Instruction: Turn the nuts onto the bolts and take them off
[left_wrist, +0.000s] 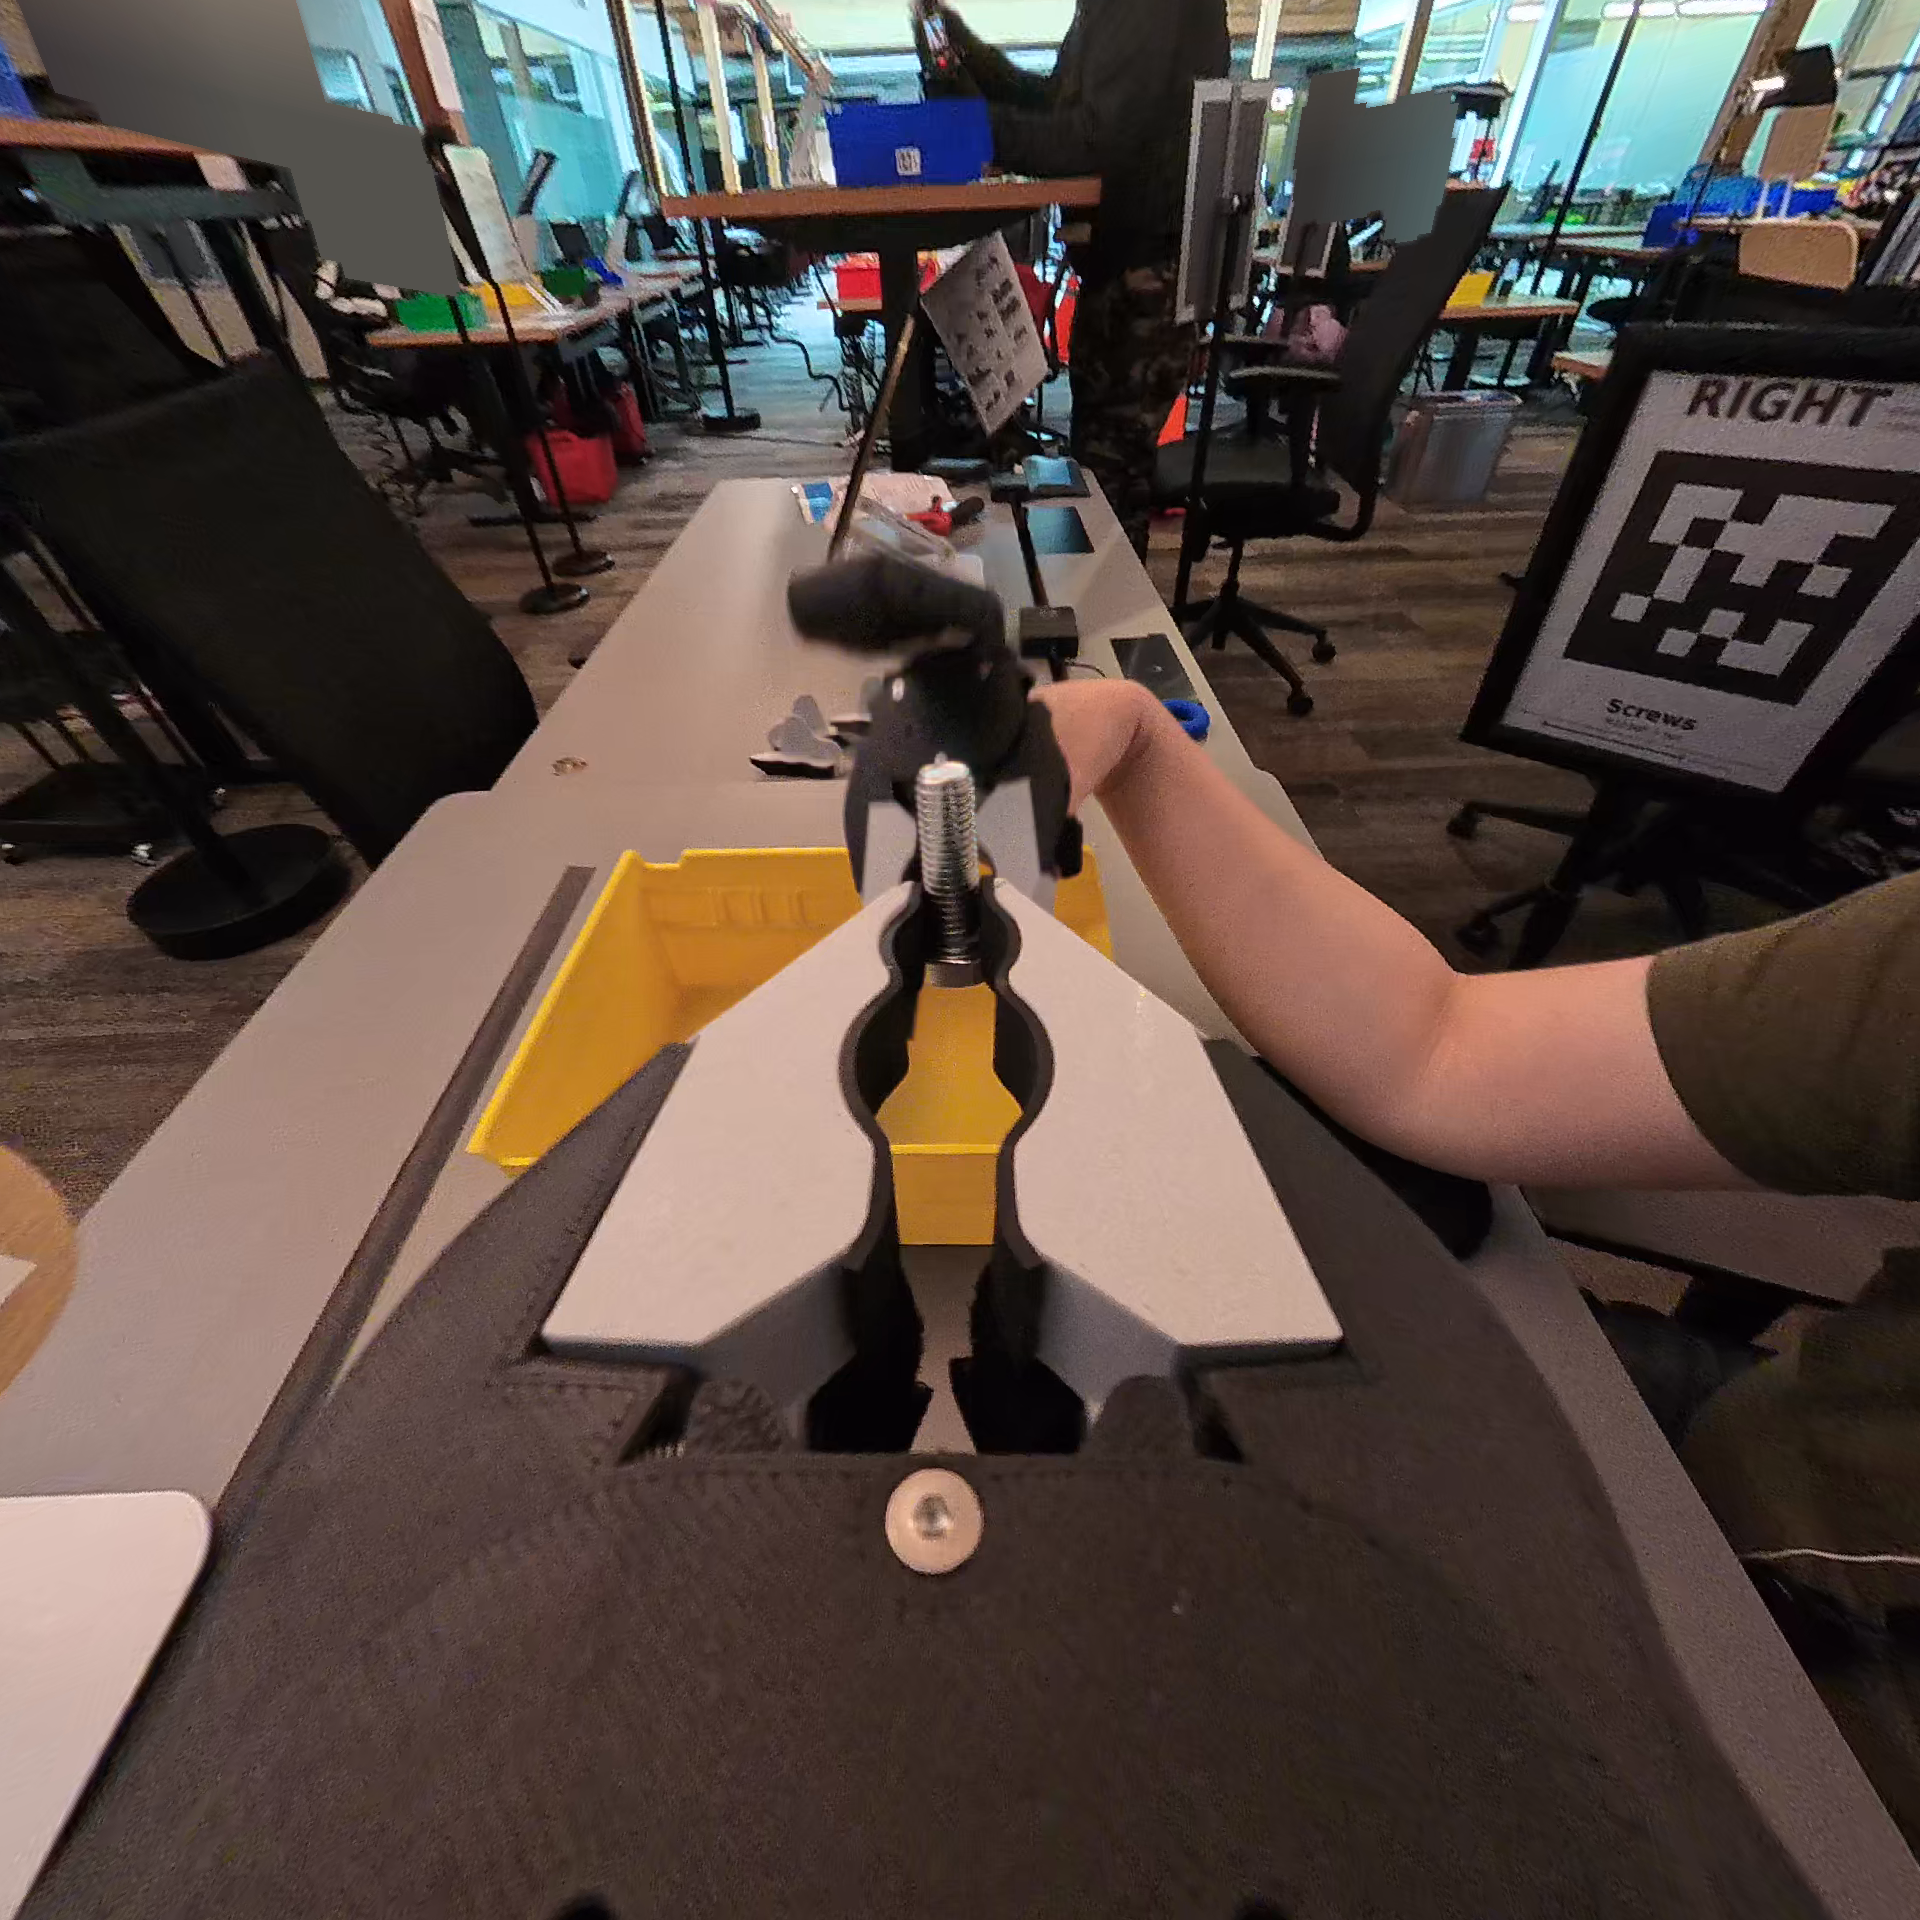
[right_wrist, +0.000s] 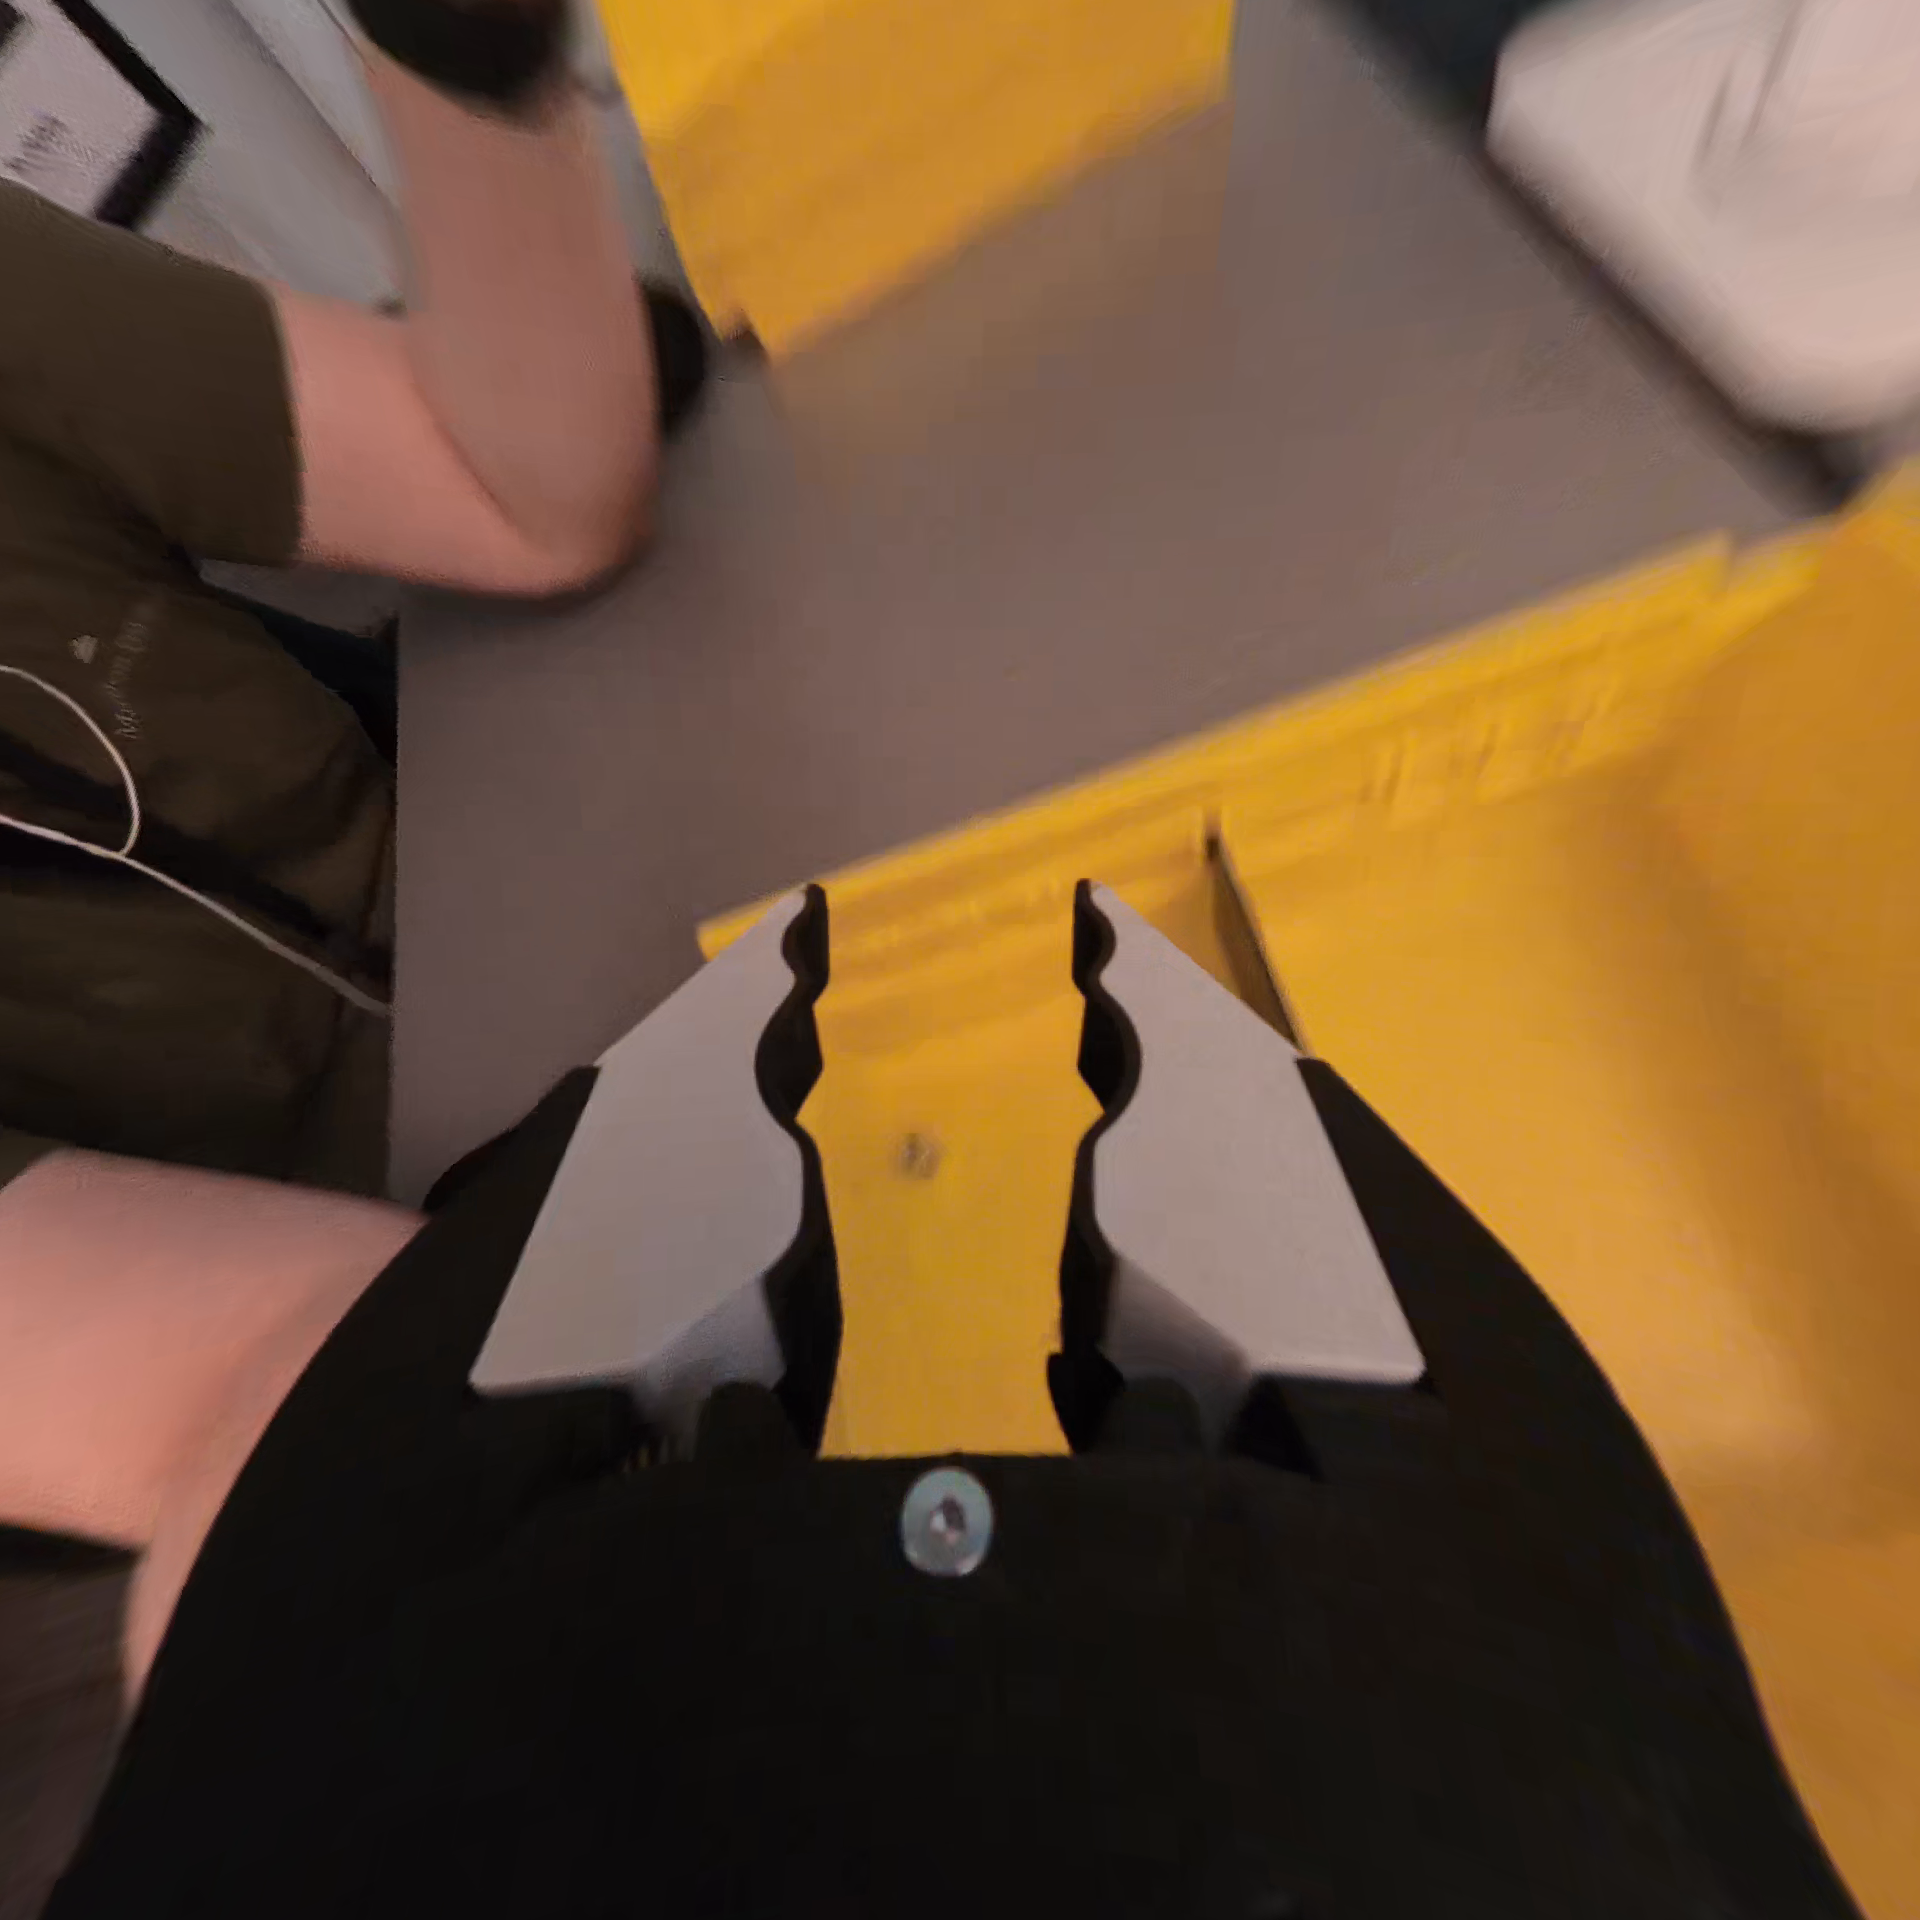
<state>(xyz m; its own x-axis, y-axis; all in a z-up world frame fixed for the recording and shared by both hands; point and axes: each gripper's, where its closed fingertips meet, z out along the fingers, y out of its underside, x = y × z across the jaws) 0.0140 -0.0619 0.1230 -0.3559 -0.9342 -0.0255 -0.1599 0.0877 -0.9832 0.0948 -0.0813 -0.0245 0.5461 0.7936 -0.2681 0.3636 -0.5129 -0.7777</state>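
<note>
Fingers (left_wrist: 914, 935) of the left gripper clamp a bolt (left_wrist: 945, 852); right gripper (right_wrist: 951, 904) gapes empty over a yellow bin (right_wrist: 1558, 935), so the bolt could tilt during threading.

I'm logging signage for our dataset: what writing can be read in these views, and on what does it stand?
I won't quote writing; here is what bears it.
The framed white sign with a black-and-white marker, on the right: large, legible print.
The hanging paper sheet: too small to read.
The blue bin, small label: too small to read.
The shirt, small print: blurred.
The bolt: none seen.
</note>
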